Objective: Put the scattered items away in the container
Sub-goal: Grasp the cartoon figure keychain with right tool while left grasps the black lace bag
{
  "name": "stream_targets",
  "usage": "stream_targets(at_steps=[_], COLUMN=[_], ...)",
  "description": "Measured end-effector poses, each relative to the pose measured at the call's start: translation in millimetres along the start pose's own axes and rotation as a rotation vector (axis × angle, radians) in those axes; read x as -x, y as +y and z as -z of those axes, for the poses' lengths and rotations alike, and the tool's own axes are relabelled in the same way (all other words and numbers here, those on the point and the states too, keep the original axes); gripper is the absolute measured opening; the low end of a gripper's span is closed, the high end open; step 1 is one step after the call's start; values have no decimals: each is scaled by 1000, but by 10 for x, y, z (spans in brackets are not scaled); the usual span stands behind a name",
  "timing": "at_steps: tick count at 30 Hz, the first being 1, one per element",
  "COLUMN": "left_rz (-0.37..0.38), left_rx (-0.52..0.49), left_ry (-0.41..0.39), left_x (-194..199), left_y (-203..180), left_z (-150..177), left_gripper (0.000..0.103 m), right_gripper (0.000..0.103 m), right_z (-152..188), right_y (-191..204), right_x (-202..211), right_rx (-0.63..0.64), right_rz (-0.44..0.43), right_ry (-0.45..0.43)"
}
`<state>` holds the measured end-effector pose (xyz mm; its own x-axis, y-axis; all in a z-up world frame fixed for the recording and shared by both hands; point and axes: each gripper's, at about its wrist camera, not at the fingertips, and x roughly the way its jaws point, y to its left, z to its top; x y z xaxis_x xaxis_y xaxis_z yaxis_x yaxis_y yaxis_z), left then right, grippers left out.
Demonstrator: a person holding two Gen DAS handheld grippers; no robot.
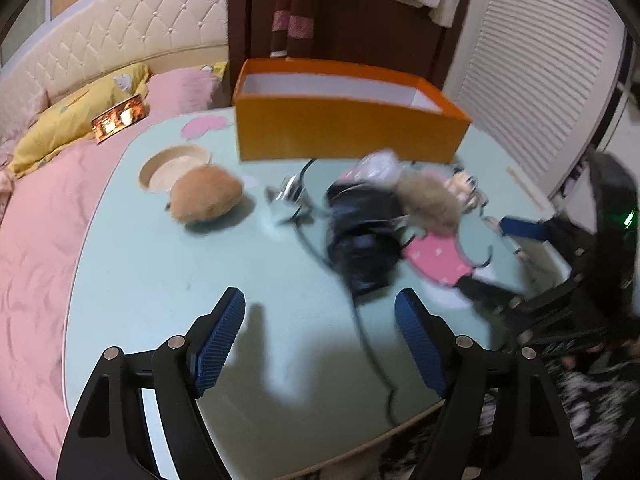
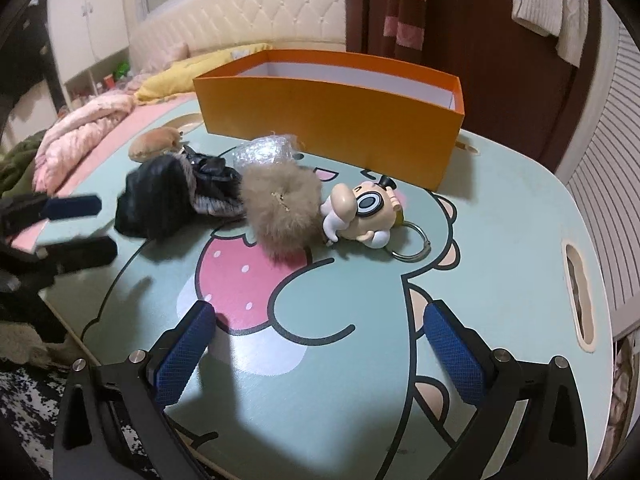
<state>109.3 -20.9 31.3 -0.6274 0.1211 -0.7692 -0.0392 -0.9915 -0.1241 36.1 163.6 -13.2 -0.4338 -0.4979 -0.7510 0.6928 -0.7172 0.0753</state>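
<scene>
Nearest, the right gripper [image 2: 320,350] is seen with jaws spread wide and empty above the printed table [image 2: 500,240]; the left gripper [image 1: 320,338] is likewise parted, nothing between its pads. Mid-table, a black glove [image 2: 160,204], a tan fur pompom [image 2: 280,212] and a cartoon figure keychain [image 2: 360,216] lie clustered, touching. Farthest, the orange box [image 2: 332,128] stands open at the table's rear edge.

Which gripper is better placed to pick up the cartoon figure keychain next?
Probably the right gripper: it is open and empty, with the cartoon figure keychain just ahead. The left gripper faces the black item.
</scene>
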Motion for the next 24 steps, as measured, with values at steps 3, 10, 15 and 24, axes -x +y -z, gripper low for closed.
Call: stream_targets(at_steps=[3,10,15,24], left_rz=[40,66,54,98], left_rx=[-25,-37,-44,40], left_ry=[-35,-7,14,34], left_x=[-5,-317,-399,-80], left_y=[-108,-217,-200,-5], left_z=[-176,-404,-412,-191], left_gripper=[78,67,34,33], right_gripper=[103,88,81,53], right_z=[-13,-37,-262,-458], right_y=[9,-44,-193,-442], right_x=[-18,112,221,-78], right_rx=[4,4,-55,-184], right_rz=[-3,8,-42,-48], right_ry=[3,-54,-150,-89])
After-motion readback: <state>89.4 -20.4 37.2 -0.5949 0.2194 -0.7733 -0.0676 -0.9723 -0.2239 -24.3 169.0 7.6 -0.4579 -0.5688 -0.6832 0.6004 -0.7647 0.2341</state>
